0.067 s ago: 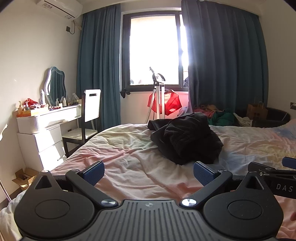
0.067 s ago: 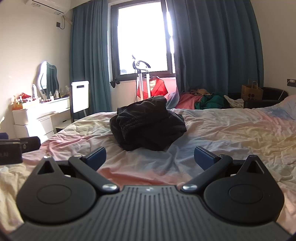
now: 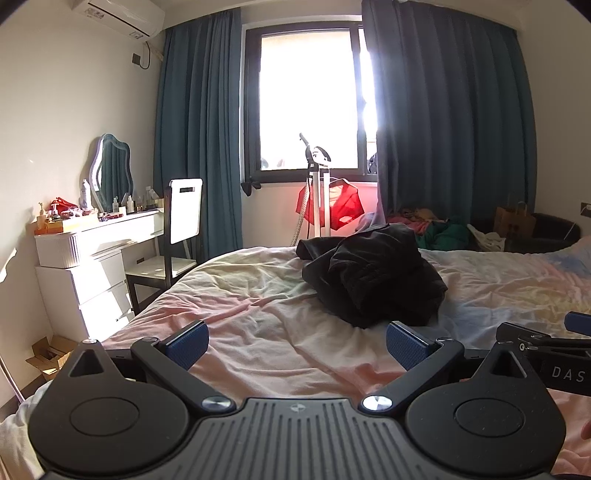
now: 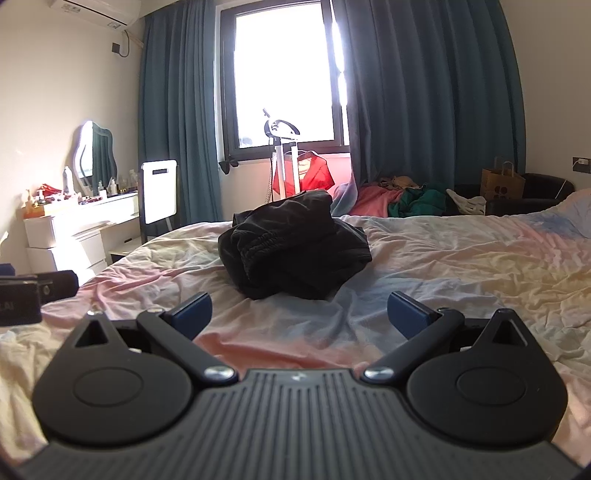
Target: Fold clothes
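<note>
Both my tongs sit low over the near part of the bed (image 3: 258,332), aimed fwd & slightly down. Left tongs (image 3: 297,345) spread wide w/ nothing between the blue pads (image 3: 186,345); right tongs (image 4: 299,314) equally wide, also empty. Right tongs' black body shows at the right edge of the left view, so the two ride side by side, apart. Vs the frame a moment ago: no visible change, same framing, same pile shape. Bed sheet is wrinkled, pastel pink/yellow/blue. The black garment (image 4: 291,251) lies crumpled in a heap mid-bed, ahead of both tongs, not touched; in the right view it's roughly centred, in the left view it's ahead & to the right (image 3: 373,277). Past the bed: white dresser (image 3: 96,266) w/ wavy mirror (image 3: 110,170) & bottles at left, a chair (image 3: 183,214) beside it, a white stand w/ red cloth (image 3: 343,206) under the bright window (image 3: 310,99), teal curtains (image 3: 454,122) both sides, pile of clothes (image 4: 402,194) & paper bag (image 4: 502,182) far right, AC unit (image 3: 122,14) top left.
</note>
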### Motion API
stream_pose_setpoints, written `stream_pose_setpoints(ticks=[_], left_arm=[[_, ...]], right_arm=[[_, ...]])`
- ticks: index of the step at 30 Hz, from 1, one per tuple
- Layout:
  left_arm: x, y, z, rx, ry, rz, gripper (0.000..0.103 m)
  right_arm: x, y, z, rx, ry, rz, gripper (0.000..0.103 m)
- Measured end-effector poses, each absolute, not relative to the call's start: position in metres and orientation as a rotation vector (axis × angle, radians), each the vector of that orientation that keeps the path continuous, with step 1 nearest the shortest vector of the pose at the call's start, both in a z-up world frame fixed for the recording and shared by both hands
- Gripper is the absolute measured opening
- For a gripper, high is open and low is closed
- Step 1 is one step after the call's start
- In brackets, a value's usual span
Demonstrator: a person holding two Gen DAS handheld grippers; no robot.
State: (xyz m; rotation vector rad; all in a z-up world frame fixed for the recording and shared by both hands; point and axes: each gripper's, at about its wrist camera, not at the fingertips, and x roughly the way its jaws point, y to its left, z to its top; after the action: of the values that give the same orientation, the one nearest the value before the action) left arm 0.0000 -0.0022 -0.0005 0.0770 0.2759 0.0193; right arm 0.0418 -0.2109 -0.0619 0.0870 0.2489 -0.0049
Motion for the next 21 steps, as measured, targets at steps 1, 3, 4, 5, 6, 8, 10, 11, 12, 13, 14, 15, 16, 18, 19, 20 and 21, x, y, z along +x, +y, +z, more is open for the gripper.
stream_pose_setpoints(ticks=[1,3,4,5,6,8,10,11,12,13,14,15,16,18,19,20,21], left_arm=[[-0.001,-0.009,-0.002,0.107,0.272,0.024,0.103],[-0.001,-0.017,-0.004,0.13,0.274,0.026,0.103],[0.001,-0.019,-0.005,0.122,0.28,0.024,0.103],[0.002,-0.013,-0.003,0.099,0.283,0.019,0.103],[0.004,-0.007,-0.002,0.076,0.286,0.015,0.103],[0.002,-0.006,-0.002,0.078,0.281,0.012,0.103],[-0.001,-0.004,-0.002,0.078,0.275,0.008,0.103],[-0.001,-0.005,-0.003,0.076,0.276,0.006,0.103],[0.0,-0.005,-0.003,0.074,0.277,0.004,0.103],[0.001,-0.005,-0.003,0.075,0.279,0.003,0.103],[0.002,-0.005,-0.004,0.075,0.281,0.001,0.103],[0.001,-0.005,-0.005,0.076,0.278,0.001,0.103],[0.001,-0.005,-0.005,0.077,0.277,0.001,0.103],[0.002,-0.005,-0.004,0.078,0.277,-0.001,0.103],[0.002,-0.005,-0.004,0.076,0.279,-0.002,0.103],[0.002,-0.004,-0.003,0.075,0.28,-0.004,0.103],[0.002,-0.004,-0.003,0.073,0.281,-0.004,0.103]], right_arm=[[0.042,-0.211,-0.062,0.085,0.249,-0.006,0.103],[0.041,-0.21,-0.061,0.082,0.248,-0.007,0.103],[0.041,-0.21,-0.061,0.08,0.247,-0.008,0.103],[0.041,-0.21,-0.061,0.079,0.247,-0.009,0.103],[0.041,-0.21,-0.06,0.077,0.247,-0.01,0.103],[0.041,-0.21,-0.06,0.074,0.246,-0.011,0.103],[0.04,-0.209,-0.059,0.074,0.248,-0.011,0.103],[0.04,-0.209,-0.059,0.074,0.249,-0.012,0.103],[0.04,-0.209,-0.059,0.075,0.25,-0.013,0.103],[0.04,-0.209,-0.059,0.076,0.251,-0.014,0.103],[0.04,-0.209,-0.059,0.076,0.251,-0.014,0.103],[0.041,-0.209,-0.059,0.076,0.252,-0.015,0.103],[0.041,-0.209,-0.059,0.077,0.252,-0.016,0.103],[0.041,-0.209,-0.06,0.077,0.252,-0.017,0.103],[0.041,-0.209,-0.06,0.078,0.253,-0.018,0.103],[0.041,-0.209,-0.06,0.078,0.253,-0.019,0.103],[0.042,-0.209,-0.06,0.078,0.253,-0.019,0.103]])
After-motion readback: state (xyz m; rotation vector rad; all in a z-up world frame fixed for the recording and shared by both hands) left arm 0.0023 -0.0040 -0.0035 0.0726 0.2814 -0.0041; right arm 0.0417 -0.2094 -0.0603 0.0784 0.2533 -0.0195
